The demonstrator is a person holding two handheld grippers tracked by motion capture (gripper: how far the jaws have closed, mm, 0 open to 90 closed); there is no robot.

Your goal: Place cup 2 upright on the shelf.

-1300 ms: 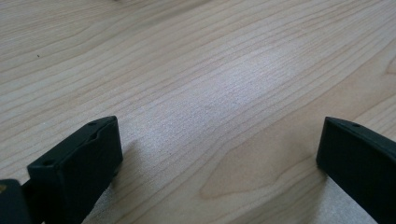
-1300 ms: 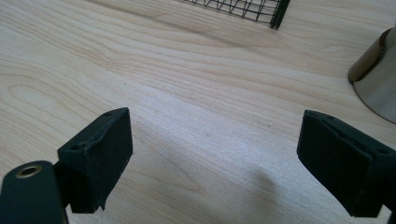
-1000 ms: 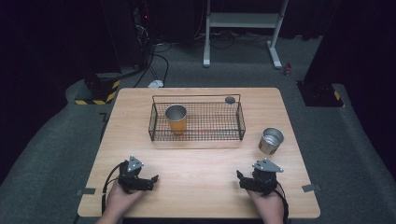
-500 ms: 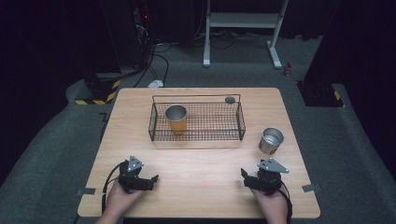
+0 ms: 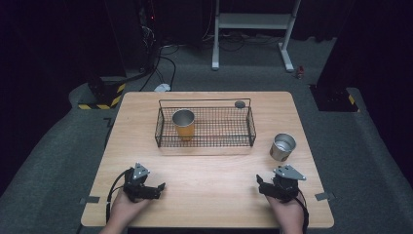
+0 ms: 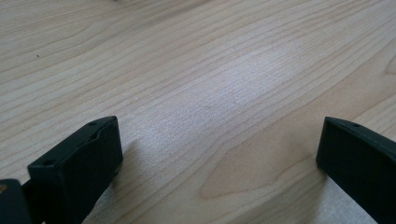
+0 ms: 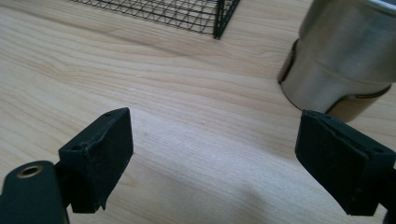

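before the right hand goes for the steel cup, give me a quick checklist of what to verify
1. Right hand-held gripper open and empty: ok, jaws stand wide apart in the right gripper view.
2. Steel cup upright on the table, outside the wire basket: ok.
3. Bare table between the right hand-held gripper and the cup: ok.
4. Cup apart from the basket wall: ok, a gap shows.
5. Left hand-held gripper open, resting away from the cup: ok.
6. Cup empty inside: cannot tell.

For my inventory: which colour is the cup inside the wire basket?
Orange, with a silver rim: cup, best in the high view.
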